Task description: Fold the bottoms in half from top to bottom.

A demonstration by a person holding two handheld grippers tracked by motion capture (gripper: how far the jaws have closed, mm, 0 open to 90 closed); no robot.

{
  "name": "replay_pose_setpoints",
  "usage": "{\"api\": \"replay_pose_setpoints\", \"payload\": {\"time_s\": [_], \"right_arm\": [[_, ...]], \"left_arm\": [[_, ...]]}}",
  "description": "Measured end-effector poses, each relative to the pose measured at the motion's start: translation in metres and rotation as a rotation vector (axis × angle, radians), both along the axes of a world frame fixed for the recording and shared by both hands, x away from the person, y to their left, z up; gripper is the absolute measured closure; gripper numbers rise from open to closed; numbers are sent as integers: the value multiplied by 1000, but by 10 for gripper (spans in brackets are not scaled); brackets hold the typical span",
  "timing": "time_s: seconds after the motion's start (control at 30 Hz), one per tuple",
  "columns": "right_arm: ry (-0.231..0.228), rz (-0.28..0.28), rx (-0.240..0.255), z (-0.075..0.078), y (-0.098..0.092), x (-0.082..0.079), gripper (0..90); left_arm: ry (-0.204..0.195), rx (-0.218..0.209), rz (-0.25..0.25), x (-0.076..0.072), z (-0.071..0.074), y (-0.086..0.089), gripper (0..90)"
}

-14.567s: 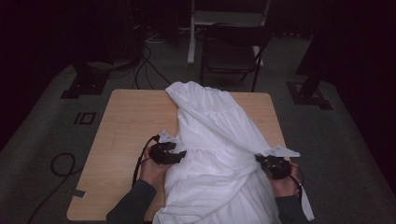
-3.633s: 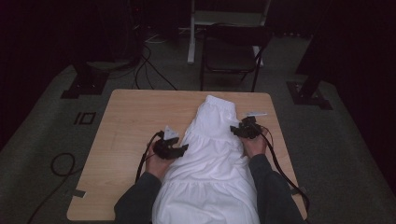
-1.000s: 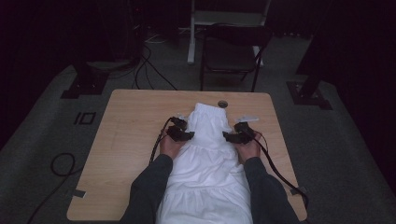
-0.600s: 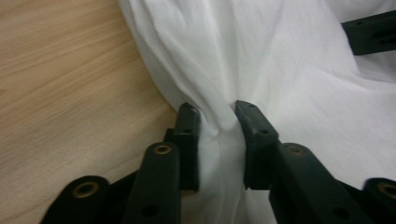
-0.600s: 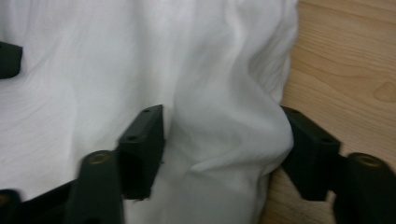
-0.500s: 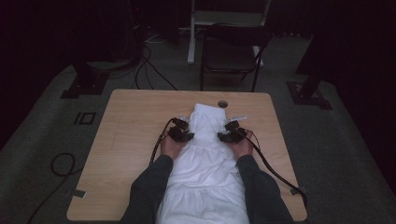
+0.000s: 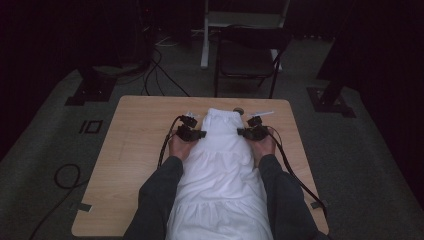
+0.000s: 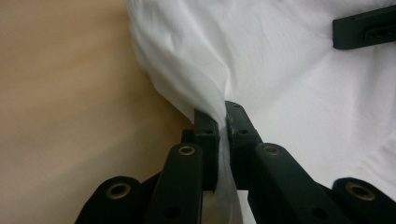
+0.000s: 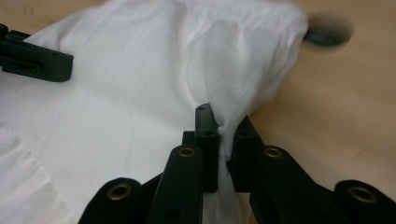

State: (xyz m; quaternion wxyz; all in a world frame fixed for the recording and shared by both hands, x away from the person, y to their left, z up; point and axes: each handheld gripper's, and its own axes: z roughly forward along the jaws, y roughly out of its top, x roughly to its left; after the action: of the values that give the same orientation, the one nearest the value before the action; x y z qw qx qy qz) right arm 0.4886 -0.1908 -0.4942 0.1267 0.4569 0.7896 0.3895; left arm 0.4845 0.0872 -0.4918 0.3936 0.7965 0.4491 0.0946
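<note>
Your two black tongs, left (image 8: 219, 128) and right (image 9: 223, 128), have just closed, each pinching a bunched fold of one soft, wrinkled white cotton garment (image 7: 220, 165). It lies lengthwise down the middle of the pale wood-grain table (image 7: 135, 150), narrow gathered end farthest from you.

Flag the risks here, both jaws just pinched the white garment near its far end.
1. The left gripper and right gripper each hold only a thin pinch at the white garment's side edges; a pull could slip the cloth out.
2. The near part lies under the person's forearms, so lifting may drag or stretch it.
3. The dark round hole in the table beside the far edge might snag cloth.
</note>
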Motion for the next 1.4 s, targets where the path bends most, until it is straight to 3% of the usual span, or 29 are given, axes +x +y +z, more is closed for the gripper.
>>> {"api": "replay_pose_setpoints", "payload": {"time_s": [0.1,0.2,0.4,0.6,0.63,0.73,0.93,1.13,1.27,1.4], "right_arm": [[-40,-16,12,22,-1,9,852],[-66,-35,8,36,0,15,851],[-68,-21,-1,36,2,13,851],[-93,41,24,36,-4,-13,849],[-98,53,28,36,-5,-19,849],[-107,91,33,33,-8,-41,848],[-95,185,40,20,-14,-87,844],[-57,267,-13,-1,-11,-125,839],[-31,291,-48,-16,-9,-143,831],[10,302,-97,-34,-7,-153,830]], "left_arm": [[-37,-23,20,8,22,0,858],[-62,-19,18,13,36,-2,857],[-45,-5,11,10,31,0,857],[-80,-33,-28,-13,39,5,856],[-94,-31,-51,-27,42,7,855],[-95,-59,-85,-52,42,10,855],[-75,-62,-154,-108,25,17,851],[-14,-8,-205,-151,-8,21,841],[8,39,-216,-168,-23,19,823],[39,89,-226,-173,-40,16,820]]}}
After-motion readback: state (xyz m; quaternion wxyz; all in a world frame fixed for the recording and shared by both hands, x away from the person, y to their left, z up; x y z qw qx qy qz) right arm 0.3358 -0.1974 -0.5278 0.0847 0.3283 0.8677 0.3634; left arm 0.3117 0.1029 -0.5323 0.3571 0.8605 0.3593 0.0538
